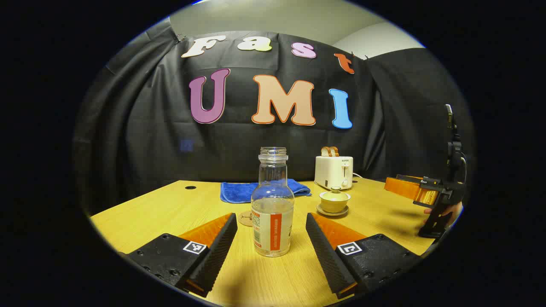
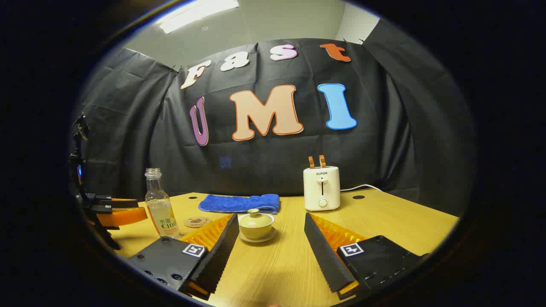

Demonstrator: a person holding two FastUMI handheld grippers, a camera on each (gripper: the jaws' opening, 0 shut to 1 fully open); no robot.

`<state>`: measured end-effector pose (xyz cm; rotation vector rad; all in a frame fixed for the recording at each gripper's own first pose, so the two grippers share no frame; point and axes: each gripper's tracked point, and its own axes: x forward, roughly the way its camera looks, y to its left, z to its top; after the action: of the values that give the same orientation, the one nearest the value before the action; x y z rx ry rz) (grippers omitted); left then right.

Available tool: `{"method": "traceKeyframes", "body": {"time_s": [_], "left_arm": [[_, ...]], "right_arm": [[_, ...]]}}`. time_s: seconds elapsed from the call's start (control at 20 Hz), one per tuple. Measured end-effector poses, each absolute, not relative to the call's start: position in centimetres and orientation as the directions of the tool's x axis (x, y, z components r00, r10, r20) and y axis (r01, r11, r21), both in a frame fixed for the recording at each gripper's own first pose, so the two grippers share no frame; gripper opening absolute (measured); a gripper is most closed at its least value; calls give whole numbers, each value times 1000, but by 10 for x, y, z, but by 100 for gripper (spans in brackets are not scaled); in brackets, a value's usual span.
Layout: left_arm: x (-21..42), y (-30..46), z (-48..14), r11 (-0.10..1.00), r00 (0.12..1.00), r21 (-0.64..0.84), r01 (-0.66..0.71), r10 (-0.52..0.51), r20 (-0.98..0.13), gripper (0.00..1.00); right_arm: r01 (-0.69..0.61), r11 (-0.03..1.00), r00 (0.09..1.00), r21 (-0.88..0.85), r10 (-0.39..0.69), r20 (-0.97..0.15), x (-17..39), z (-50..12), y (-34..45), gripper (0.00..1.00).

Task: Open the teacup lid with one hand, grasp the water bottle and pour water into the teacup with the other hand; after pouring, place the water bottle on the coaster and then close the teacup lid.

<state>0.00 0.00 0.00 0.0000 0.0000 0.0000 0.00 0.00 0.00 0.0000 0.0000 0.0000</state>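
The uncapped bottle point(image 1: 272, 204) stands on the wooden surface point(image 1: 140, 213) between the left gripper point(image 1: 271, 238)'s wide-spread jaws, touching neither; it looks nearly empty, its label too blurred to make out. The lidded teacup point(image 2: 256, 224) on its saucer point(image 2: 257, 238) sits ahead of the right gripper point(image 2: 270, 238)'s released jaws, its contents hidden. The coaster point(image 2: 197, 221) lies near the bottle, left of those jaws. Behind are a blue cloth point(image 2: 239, 203) and a toaster point(image 2: 322, 187) holding toast.

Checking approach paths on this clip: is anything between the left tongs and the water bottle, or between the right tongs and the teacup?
Nothing visible blocks either. The water bottle stands upright just ahead of the open left tongs, bare table around it. The lidded teacup sits just ahead of the open right tongs.
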Motion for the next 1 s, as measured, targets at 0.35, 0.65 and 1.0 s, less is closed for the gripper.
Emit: {"method": "traceKeyframes", "body": {"time_s": [0.35, 0.65, 1.0], "left_arm": [[1, 5, 1, 1000, 1000, 17, -26, 26, 13, 95], [2, 7, -1, 999, 999, 22, -35, 34, 14, 95], [6, 9, -1, 999, 999, 22, -42, 42, 17, 94]], "right_arm": [[11, 1000, 999, 1, -11, -30, 3, -6, -3, 97], [23, 999, 998, -25, -24, -51, 5, -12, -3, 97], [31, 998, 998, -60, -34, -44, 4, -11, -3, 98]]}}
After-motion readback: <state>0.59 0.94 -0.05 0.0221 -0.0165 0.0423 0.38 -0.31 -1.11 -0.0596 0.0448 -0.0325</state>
